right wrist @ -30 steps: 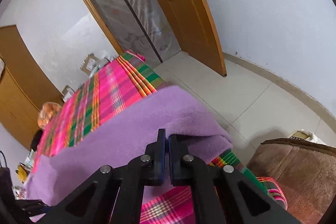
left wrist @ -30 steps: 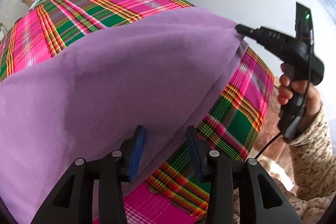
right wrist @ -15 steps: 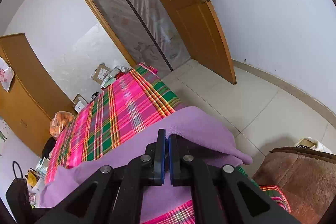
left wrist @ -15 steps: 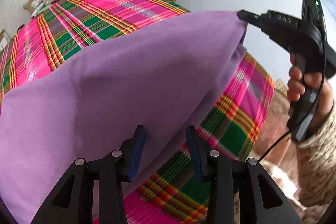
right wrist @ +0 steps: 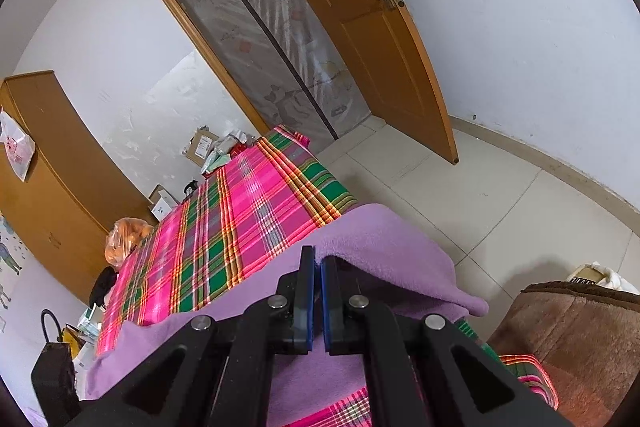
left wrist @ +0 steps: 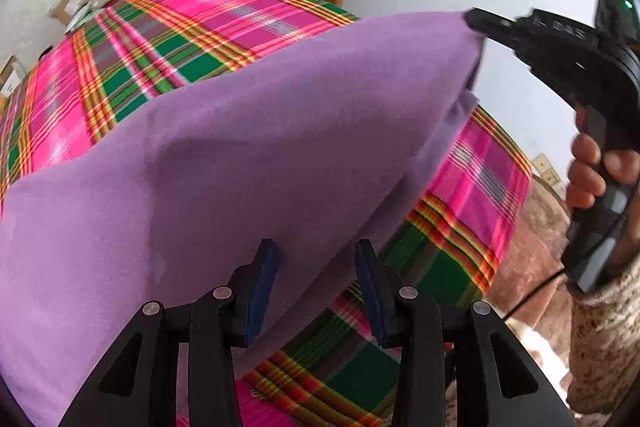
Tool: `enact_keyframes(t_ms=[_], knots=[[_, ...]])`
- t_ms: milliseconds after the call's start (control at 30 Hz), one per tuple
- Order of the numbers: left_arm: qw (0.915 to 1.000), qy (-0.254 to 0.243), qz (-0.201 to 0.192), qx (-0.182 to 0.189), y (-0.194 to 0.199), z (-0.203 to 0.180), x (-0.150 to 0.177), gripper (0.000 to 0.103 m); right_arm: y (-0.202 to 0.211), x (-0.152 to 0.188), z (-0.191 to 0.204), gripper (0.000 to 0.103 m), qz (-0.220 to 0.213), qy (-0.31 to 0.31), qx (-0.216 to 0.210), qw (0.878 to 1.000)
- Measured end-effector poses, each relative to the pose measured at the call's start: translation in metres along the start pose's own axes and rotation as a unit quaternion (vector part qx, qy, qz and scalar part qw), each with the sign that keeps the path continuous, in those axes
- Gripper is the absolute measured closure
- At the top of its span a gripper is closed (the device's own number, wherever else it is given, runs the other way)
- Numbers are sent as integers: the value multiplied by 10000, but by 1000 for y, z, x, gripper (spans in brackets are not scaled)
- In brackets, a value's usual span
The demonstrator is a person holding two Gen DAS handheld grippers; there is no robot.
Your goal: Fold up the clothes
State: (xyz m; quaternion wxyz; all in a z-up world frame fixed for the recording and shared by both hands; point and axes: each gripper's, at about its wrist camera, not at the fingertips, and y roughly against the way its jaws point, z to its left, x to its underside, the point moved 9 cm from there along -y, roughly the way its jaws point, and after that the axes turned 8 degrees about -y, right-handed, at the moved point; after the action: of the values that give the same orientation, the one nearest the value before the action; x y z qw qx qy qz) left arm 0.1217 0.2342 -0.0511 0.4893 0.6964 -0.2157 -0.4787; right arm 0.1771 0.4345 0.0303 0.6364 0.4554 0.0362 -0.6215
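While the right claw (right wrist: 317, 267) pinches a corner of the purple garment (left wrist: 248, 163) between jaws pressed nearly together, the cloth stretches taut from the upper right of the left wrist view down to its lower left, lifted above the bed (left wrist: 192, 27) with its pink, green and orange plaid cover. In that view the right claw shows at the upper right, its tip at the garment's corner, and a hand (left wrist: 592, 167) in a speckled knit sleeve (left wrist: 604, 339) grips its handle. The left claw (left wrist: 316, 291) sits at the bottom centre, its blue-padded jaws standing partly apart; the garment's lower edge runs between them, but whether the pads press on it I cannot tell. In the right wrist view, the garment drapes over the claw's fingers at lower centre, a wooden door (right wrist: 372, 39) stands open above, and a brown plush surface (right wrist: 568, 339) fills the lower right.
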Motion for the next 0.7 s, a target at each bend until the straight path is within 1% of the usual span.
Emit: enact_keyframes(t_ms=[100,300,367,433,467,500,600,700], knots=[[10000,-7,-53,-37,3,-1,-3,61,3,-1,3,100,-28,6,-46,10000],[9999,-136,7,-99,1,-6,-1,62,6,0,4,100,-32,20,-58,10000],[9998,-158,-60,-105,3,-5,-2,72,6,0,4,100,-35,24,-59,10000],[9997,-166,-105,-111,4,-4,-2,86,7,1,4,100,-32,36,-59,10000],[9997,-176,-132,-113,5,-3,-2,88,6,1,4,100,-30,31,-61,10000],[9996,-187,-170,-120,7,-3,-3,95,6,1,3,100,-30,21,-63,10000],[9988,-212,-417,-123,17,-1,-5,99,8,2,3,100,-50,50,-48,10000],[9977,-253,-622,-38,31,-1,-6,100,12,2,2,100,-72,64,-48,9999]])
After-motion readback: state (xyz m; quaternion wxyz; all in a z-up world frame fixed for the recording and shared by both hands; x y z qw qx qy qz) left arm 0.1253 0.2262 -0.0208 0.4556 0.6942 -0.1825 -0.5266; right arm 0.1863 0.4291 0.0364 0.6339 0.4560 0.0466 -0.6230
